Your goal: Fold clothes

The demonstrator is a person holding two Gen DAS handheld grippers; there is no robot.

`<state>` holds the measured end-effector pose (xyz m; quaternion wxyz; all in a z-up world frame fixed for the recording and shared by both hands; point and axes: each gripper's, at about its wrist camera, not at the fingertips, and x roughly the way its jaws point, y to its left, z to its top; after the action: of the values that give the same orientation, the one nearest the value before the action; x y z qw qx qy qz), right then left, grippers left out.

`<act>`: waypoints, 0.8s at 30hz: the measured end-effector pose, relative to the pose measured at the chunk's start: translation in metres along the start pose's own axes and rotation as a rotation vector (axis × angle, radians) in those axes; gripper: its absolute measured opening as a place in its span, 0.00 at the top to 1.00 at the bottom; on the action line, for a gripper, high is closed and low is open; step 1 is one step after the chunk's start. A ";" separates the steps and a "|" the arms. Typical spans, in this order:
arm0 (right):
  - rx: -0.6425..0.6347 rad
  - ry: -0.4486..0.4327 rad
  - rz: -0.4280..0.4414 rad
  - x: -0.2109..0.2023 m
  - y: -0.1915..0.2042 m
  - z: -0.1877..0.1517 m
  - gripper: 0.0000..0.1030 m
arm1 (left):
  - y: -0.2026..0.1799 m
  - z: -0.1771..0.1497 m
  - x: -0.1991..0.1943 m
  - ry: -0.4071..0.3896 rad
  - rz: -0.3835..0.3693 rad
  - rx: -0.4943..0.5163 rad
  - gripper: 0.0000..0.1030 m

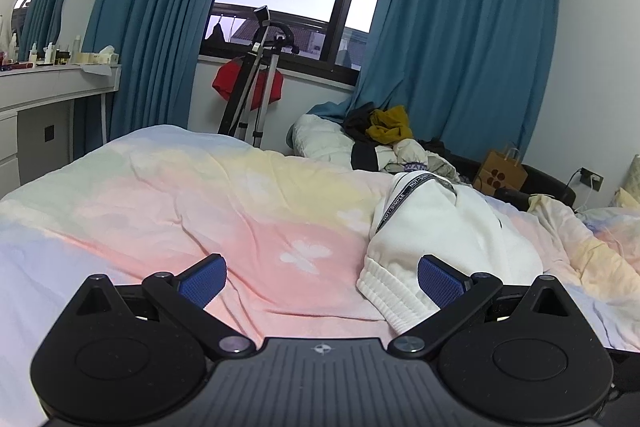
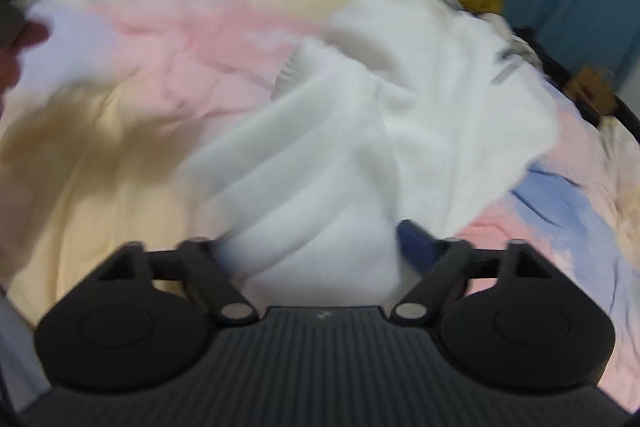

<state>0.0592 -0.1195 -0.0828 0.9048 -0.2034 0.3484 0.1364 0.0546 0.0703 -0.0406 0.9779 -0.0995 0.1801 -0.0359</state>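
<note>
A white garment [image 1: 440, 223] with ribbed cuffs and a black lettered band lies bunched on the pastel bedspread [image 1: 200, 203]. My left gripper [image 1: 322, 281] is open and empty just above the bed, its right fingertip beside the ribbed hem. In the blurred right wrist view the white garment [image 2: 400, 99] stretches from the bed toward my right gripper [image 2: 316, 247]. White cloth fills the gap between its spread fingers. The left pad is hidden by cloth, and the blur hides whether the fingers clamp it.
A heap of other clothes [image 1: 384, 135] lies at the bed's far side by blue curtains [image 1: 460, 39]. A white dressing table [image 1: 48, 87] stands at left, a folded metal stand [image 1: 256, 87] under the window, and a paper bag [image 1: 500, 175] at right.
</note>
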 end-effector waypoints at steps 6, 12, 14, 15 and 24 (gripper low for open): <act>-0.161 -0.140 -0.064 -0.017 0.027 -0.001 0.15 | 0.000 -0.003 0.000 -0.003 0.008 -0.004 0.00; -0.206 -0.197 -0.083 -0.023 0.033 0.000 0.22 | 0.006 -0.005 0.000 0.000 0.027 -0.036 0.00; -0.173 -0.154 -0.053 -0.018 0.028 0.001 0.30 | 0.007 -0.006 0.000 0.004 0.030 -0.042 0.00; -0.146 -0.143 -0.042 -0.015 0.025 0.001 0.35 | 0.008 -0.007 0.000 0.007 0.031 -0.046 0.00; 0.343 -0.223 0.076 -0.028 -0.049 -0.002 0.66 | 0.005 -0.009 0.000 0.039 -0.030 -0.107 0.00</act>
<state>0.0574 -0.1667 -0.0512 0.9533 -0.0168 0.2718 0.1307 0.0519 0.0737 -0.0498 0.9669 -0.1537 0.1990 -0.0429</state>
